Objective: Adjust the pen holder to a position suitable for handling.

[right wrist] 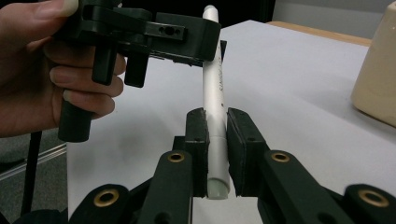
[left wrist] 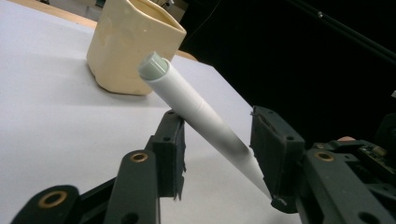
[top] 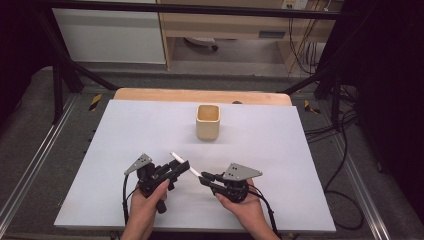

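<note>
Tabletop (top: 125,150): broad bare stretches left, right and toward the far edge. Sole standing obstacle is the cream cup (top: 208,122), centre-far, with clear room all round it. Near edge crowded: left gripper (top: 181,169) and right gripper (top: 206,178) close together, white pen (top: 185,164) bridging them and blocking the gap. Black frame posts (top: 57,85) flank both far corners.

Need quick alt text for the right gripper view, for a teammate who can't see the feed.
The right gripper clamps the lower end of a white pen that stands up between its black jaws. The left gripper, in a hand, brackets the pen's upper part, above a white table beside a cream cup.
</note>
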`<state>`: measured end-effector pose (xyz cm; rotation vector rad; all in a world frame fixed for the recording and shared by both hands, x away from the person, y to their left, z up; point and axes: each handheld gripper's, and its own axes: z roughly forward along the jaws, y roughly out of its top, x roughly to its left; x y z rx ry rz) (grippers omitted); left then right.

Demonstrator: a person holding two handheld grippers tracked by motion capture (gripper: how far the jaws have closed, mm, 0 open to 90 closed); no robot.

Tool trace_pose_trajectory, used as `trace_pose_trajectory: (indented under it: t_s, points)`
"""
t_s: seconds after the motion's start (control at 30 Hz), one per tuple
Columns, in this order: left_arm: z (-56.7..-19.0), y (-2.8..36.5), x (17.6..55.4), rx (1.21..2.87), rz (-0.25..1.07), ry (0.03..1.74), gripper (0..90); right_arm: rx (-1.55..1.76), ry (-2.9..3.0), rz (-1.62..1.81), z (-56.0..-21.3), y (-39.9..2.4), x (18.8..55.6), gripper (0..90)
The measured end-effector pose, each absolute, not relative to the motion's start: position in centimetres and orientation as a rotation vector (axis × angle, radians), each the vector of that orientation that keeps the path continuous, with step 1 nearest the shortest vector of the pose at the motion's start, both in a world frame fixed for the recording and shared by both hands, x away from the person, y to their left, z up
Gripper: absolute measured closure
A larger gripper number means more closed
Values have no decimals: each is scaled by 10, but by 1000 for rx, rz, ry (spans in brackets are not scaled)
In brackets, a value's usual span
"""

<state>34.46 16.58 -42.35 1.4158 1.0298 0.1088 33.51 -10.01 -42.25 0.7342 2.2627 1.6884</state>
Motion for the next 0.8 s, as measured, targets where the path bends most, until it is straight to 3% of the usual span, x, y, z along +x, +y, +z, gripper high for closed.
trace_pose_trajectory:
  t_s: [0.8]
  points:
    - [-427, 165, 344, 1389, 70, 1036, 654, 725, 2300, 1670, -426, -96, 334, 788]
